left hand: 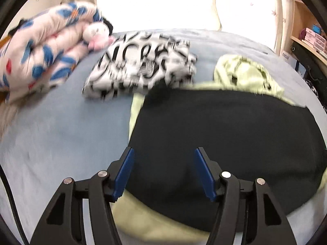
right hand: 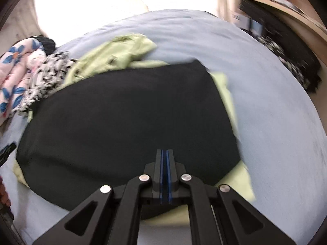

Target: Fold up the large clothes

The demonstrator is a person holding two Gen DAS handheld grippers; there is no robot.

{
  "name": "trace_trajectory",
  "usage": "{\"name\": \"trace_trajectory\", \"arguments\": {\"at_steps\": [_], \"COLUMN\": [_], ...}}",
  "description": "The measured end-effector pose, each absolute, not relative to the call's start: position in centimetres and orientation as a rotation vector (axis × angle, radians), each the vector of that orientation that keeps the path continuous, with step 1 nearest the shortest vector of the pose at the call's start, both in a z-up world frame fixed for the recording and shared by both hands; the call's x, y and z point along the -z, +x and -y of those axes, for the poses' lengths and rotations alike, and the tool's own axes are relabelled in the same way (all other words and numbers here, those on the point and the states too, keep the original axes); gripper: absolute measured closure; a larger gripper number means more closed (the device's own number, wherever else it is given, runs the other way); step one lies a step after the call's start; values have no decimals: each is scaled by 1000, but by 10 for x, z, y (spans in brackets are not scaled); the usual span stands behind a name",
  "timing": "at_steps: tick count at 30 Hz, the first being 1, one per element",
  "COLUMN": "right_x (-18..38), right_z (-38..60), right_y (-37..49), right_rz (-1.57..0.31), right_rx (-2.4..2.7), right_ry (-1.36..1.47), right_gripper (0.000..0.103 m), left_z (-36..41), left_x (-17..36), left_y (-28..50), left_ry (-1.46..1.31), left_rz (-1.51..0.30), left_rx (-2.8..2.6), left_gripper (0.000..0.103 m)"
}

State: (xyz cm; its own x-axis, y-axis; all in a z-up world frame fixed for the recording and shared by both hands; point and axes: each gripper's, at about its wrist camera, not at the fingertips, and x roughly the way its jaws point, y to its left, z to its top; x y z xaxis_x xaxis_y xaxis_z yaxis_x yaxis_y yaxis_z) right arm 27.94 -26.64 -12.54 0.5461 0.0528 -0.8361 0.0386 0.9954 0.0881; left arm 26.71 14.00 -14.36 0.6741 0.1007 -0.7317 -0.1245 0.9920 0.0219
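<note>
Your left gripper (left hand: 164, 153) fills the bottom of the left wrist view with its jaws standing apart and nothing between the blue pads (left hand: 124, 173); they frame the near part of the black garment (left hand: 224, 143). That garment lies flat across the centre and lower right of the frame, on top of a pale green cloth (left hand: 139, 214) that shows along its left edge, below it at the bottom and bunched up at its upper right. Both rest on the blue sheet (left hand: 61, 132) of the bed. In the upper middle sits a folded black-and-white patterned garment (left hand: 141, 65), touching the far left corner of the black one. At the upper left is a floral quilt (left hand: 40, 47) with a small plush toy (left hand: 96, 34) against it. A shelf (left hand: 306, 40) with boxes is at the right edge. In the right wrist view your right gripper (right hand: 164, 153) is closed, the two blue pads (right hand: 161, 173) pressed together with no cloth seen between them, its tip over the near edge of the black garment (right hand: 122, 112), which fills the middle of the frame. The green cloth (right hand: 118, 53) sticks out above it and along its right side, and the sheet (right hand: 276, 112) takes up the right. Both views are blurred.
</note>
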Motion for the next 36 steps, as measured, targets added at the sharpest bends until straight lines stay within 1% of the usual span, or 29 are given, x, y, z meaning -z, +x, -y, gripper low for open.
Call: {"name": "trace_trajectory", "arguments": {"at_steps": [3, 7, 10, 13, 16, 20, 26, 30, 36], "right_x": [125, 138, 152, 164, 176, 182, 185, 184, 183], "right_z": [242, 226, 234, 262, 300, 332, 324, 323, 321], "right_y": [323, 385, 420, 436, 440, 429, 426, 430, 433], "right_rz": [-980, -1008, -1025, -1041, -1061, -1043, -1035, -1038, -1073], "right_rx": [-51, -66, -21, 69, 186, 167, 191, 201, 209], "right_ry": [80, 129, 107, 101, 72, 122, 58, 61, 52], "right_gripper": [100, 100, 100, 100, 100, 103, 103, 101, 100], "left_z": [-139, -141, -148, -156, -167, -182, -183, -182, -174], "left_x": [143, 163, 181, 192, 205, 216, 217, 216, 210], "left_y": [309, 375, 410, 431, 441, 446, 447, 448, 447], "left_ry": [-20, -30, -59, -50, -9, -71, -65, -57, -18], "left_rz": [-806, -873, -910, -912, -919, -930, -929, -933, -958], "left_rx": [-126, -131, -158, -199, -248, -201, -203, -204, -210], "left_gripper": [43, 43, 43, 44, 43, 42, 41, 41, 41]}}
